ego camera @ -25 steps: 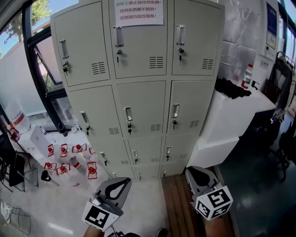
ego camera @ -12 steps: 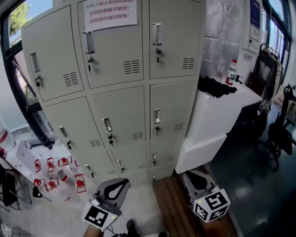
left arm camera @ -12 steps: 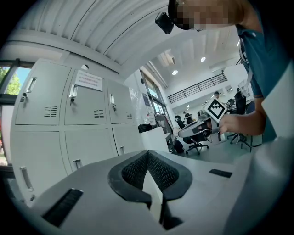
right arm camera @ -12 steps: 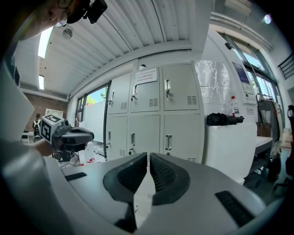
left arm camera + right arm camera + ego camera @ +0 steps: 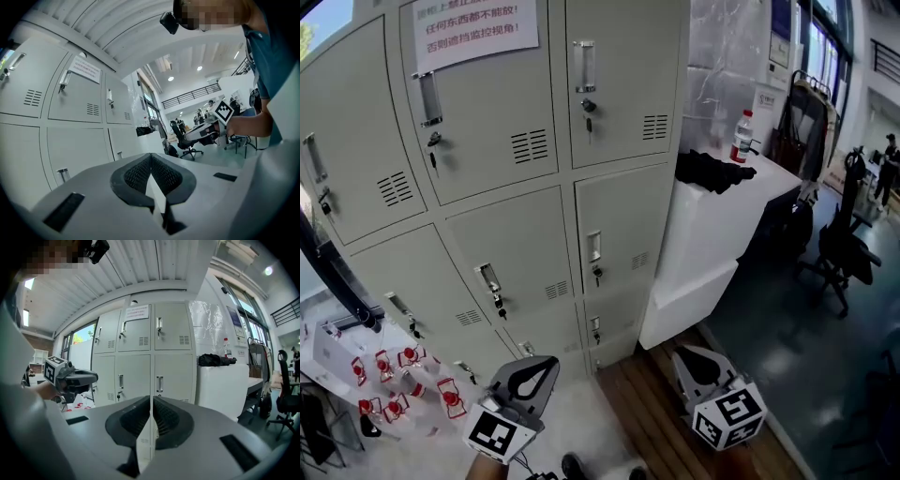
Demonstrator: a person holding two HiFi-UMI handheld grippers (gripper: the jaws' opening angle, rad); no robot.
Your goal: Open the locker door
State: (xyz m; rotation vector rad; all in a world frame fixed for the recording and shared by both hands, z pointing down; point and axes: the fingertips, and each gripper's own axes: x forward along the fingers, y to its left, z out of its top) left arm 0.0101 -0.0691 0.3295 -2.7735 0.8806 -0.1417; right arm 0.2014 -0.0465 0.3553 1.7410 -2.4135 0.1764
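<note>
A bank of grey lockers [image 5: 516,178] stands in front of me, every door closed. Each door has a vertical handle [image 5: 594,246] with a key lock under it. A white paper notice [image 5: 473,23] hangs on an upper door. My left gripper [image 5: 532,373] is low in the head view, shut and holding nothing, well short of the lockers. My right gripper [image 5: 692,360] is level with it to the right, also shut and empty. In the left gripper view the left gripper [image 5: 151,158] points at the lockers [image 5: 70,117]. The right gripper [image 5: 152,401] faces the doors [image 5: 140,357] from a distance.
A white counter [image 5: 712,225] abuts the lockers on the right, carrying a black cloth [image 5: 710,170] and a bottle [image 5: 742,137]. Office chairs [image 5: 848,251] stand further right. Red-and-white items [image 5: 394,394] lie on the floor at the left. A wooden strip [image 5: 642,417] runs below the lockers.
The head view has swung right: the lockers slide left and the counter and chairs come further into view. Both grippers stay low and shut.
</note>
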